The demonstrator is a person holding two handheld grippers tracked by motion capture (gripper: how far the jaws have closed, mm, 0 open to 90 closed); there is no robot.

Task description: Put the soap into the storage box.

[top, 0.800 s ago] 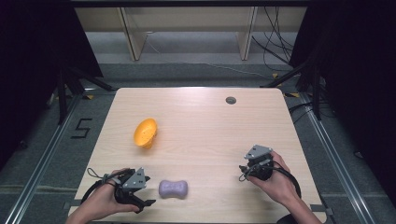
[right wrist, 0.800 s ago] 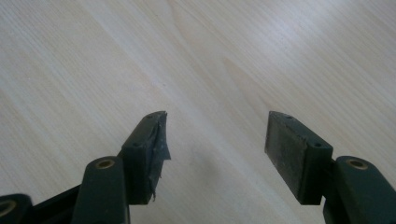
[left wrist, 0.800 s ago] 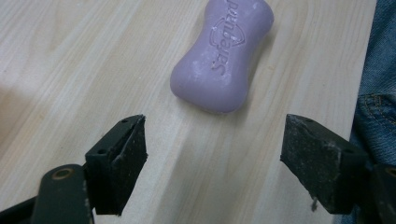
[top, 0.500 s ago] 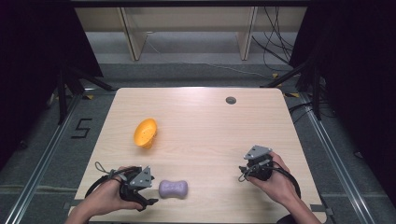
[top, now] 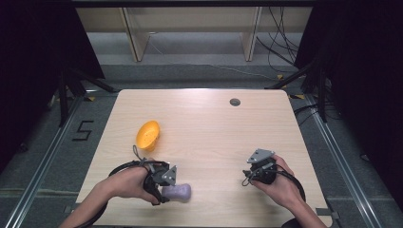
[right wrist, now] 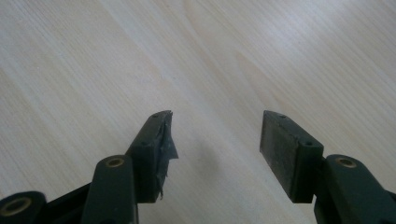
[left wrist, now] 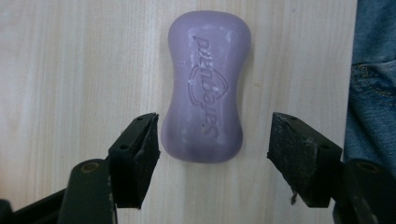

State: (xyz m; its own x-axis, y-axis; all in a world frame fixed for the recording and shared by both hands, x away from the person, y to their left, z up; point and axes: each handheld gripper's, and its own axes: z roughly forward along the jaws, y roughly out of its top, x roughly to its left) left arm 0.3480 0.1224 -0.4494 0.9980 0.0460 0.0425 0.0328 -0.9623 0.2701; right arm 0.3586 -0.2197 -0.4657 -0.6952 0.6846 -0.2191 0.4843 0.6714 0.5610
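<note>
- Pale wood-grain table: the lilac soap bar lies flat on it near the person's edge, well apart from the orange bowl.
- Left gripper: jaws apart, straddling the bar's near end; one pad sits just beside the bar, the other stands clear of it, nothing pinched yet.
- Right gripper: jaws wide over bare wood, holding nothing.
- Soap bar: likely stiff, light and rather slick; its narrowed waist looks the surest place to grip.
- Embossed writing on the bar, seen upside down, seems to read "Safeguard", with a shield mark.
</note>
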